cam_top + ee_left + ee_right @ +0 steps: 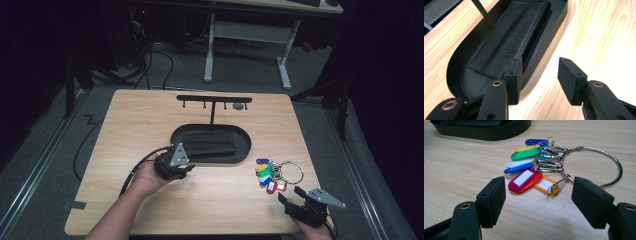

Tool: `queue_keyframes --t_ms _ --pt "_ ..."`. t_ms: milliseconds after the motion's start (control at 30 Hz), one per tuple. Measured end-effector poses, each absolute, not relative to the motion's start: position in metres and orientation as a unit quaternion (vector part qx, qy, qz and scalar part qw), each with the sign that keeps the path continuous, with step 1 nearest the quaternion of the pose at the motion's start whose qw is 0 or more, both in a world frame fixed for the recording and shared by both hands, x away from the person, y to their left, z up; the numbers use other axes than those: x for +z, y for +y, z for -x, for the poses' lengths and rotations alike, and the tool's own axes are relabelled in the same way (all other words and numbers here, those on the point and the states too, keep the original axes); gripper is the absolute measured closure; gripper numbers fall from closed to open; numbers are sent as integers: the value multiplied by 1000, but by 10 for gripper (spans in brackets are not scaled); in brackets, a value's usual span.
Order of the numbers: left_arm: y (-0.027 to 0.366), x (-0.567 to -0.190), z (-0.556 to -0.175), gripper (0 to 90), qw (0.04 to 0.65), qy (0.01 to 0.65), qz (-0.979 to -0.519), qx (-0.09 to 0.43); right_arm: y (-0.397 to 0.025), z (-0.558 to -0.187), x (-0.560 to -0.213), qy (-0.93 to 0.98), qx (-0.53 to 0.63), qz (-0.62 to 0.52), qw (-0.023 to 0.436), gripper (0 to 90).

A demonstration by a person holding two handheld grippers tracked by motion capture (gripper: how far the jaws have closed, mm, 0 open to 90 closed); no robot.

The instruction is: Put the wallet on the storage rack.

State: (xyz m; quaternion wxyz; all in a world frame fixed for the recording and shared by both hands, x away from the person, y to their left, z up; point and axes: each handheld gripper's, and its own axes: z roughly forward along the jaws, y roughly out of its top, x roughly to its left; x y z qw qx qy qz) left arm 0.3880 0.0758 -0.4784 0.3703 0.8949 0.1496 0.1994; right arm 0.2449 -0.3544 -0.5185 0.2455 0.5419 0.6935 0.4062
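— What lies on the counter (150,120)?
— A black oval tray (182,135) sits in the middle, with a black leather wallet (212,145) lying flat inside it.
— And behind it?
— A black T-shaped stand (214,100) with small pegs under its bar rises at the tray's far edge.
— Anything to the right?
— A metal ring of coloured key tags (270,175), near-right of the tray.

wallet (212,143) in tray (245,140), keys (272,174) right
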Motion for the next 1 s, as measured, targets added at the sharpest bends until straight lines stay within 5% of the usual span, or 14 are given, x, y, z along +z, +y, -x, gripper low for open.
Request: queue_keyframes --t_ms 1000 --pt "148 -516 -303 455 406 275 -858 150 -353 -244 -515 698 409 -543 227 373"
